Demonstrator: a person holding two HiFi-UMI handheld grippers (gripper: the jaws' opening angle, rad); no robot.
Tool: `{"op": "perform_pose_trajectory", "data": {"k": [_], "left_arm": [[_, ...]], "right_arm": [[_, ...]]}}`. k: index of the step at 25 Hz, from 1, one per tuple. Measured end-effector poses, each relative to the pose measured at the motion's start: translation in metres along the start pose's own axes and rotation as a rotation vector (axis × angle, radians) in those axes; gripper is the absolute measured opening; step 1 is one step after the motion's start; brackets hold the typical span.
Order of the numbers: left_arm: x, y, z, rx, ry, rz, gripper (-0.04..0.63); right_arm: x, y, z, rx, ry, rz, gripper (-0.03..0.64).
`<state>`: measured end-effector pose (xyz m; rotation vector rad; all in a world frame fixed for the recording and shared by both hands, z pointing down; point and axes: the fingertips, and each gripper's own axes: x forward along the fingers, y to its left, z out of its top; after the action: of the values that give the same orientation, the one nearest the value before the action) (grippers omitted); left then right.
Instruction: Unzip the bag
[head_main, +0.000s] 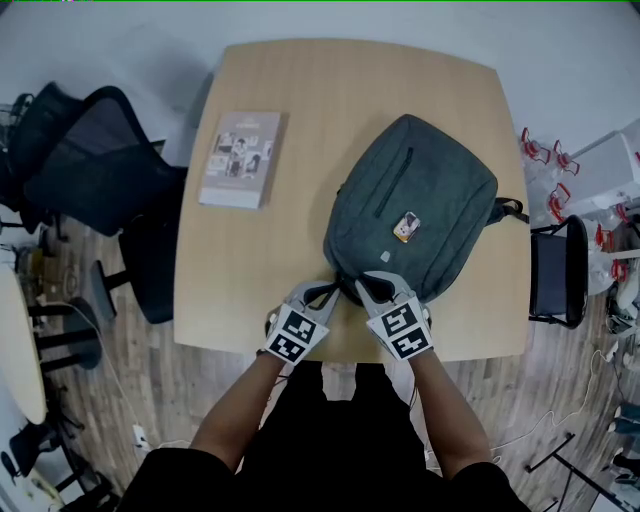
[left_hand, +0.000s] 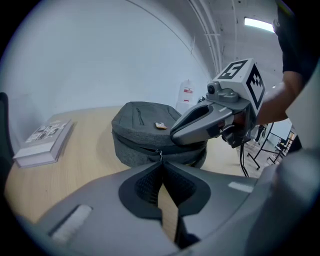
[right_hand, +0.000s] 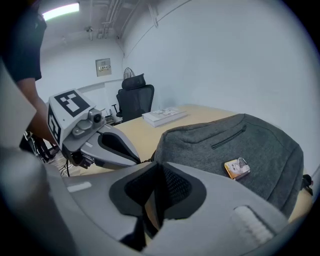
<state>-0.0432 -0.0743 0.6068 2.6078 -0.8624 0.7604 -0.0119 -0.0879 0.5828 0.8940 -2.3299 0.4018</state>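
table (head_main: 330, 90) with backpack (head_main: 420, 190) and book (head_main: 241, 158)

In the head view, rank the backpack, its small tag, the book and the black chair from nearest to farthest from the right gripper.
1. Backpack, at the jaws.
2. Small tag, on the backpack's front.
3. Book, left on the table.
4. Black chair, past the table's left edge.

left gripper (head_main: 325, 291): jaws together | right gripper (head_main: 367, 285): jaws together | both angled downward, side by side

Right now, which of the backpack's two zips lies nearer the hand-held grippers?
The main zip round the grey backpack's side wall; the short pocket zip sits farther up the front panel.
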Motion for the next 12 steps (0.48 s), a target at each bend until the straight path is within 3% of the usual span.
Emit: {"op": "perform_pose_trajectory", "data": {"k": [2, 4, 12], "left_arm": [[-0.001, 0.002, -0.001, 0.003, 0.003, 0.004, 0.024], [-0.002, 0.004, -0.002, -0.002, 0.005, 0.01, 0.023], [-0.001, 0.007, -0.002, -0.016, 0.006, 0.046, 0.023]], "right_arm": [[-0.008, 0.004, 0.002, -0.018, -0.034, 0.027, 0.043], [-0.019, 0.008, -0.003, -0.057, -0.033, 0.043, 0.096], [-0.058, -0.008, -0.062, -0.19, 0.077, -0.013, 0.151]]}}
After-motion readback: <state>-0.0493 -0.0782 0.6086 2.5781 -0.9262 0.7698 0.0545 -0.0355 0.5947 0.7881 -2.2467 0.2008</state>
